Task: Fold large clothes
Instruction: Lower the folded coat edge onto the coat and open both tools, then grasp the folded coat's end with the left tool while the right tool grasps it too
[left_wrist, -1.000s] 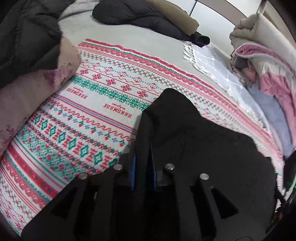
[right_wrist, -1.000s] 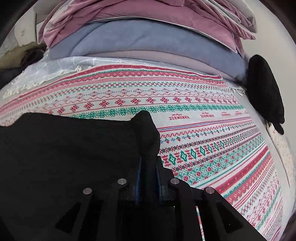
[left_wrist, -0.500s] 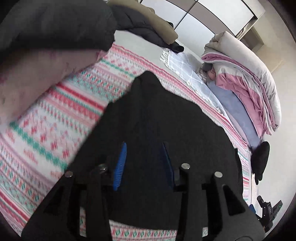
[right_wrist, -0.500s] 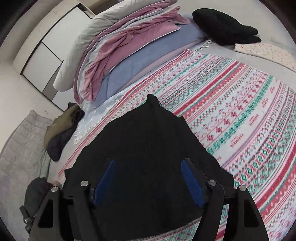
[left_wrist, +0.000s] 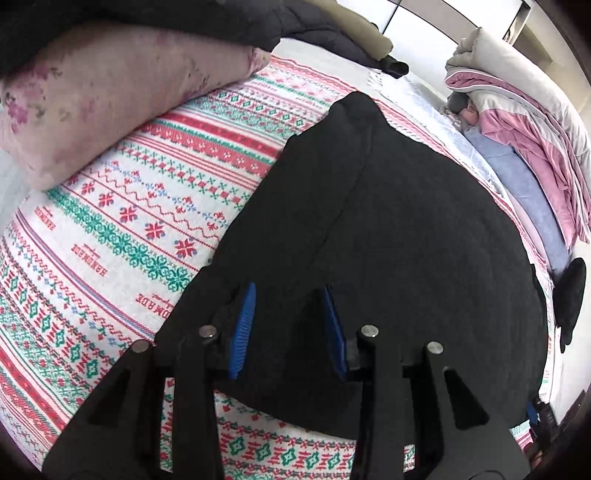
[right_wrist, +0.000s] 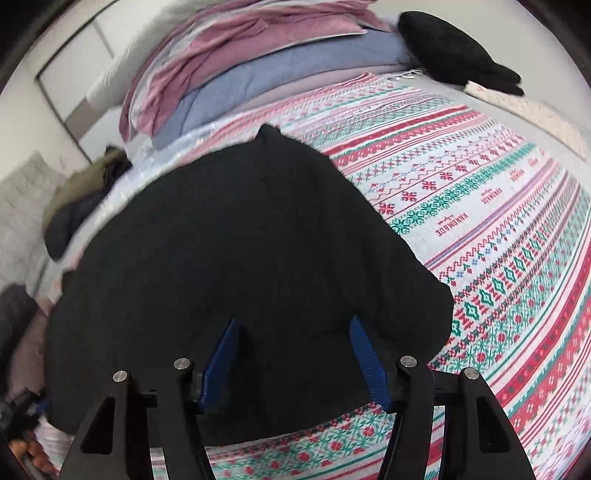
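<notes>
A: Where is the black garment (left_wrist: 406, 236)?
B: Spread flat on the patterned blanket (left_wrist: 122, 206) over the bed, its lower hem close to the blanket's near edge
A: The left tongs (left_wrist: 288, 328)?
B: Parted above the cloth, gripping nothing
A: And the right tongs (right_wrist: 295, 362)?
B: Wide, closing a little, empty, over the same garment

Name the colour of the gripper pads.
Blue pads, clearest in the left wrist view.
</notes>
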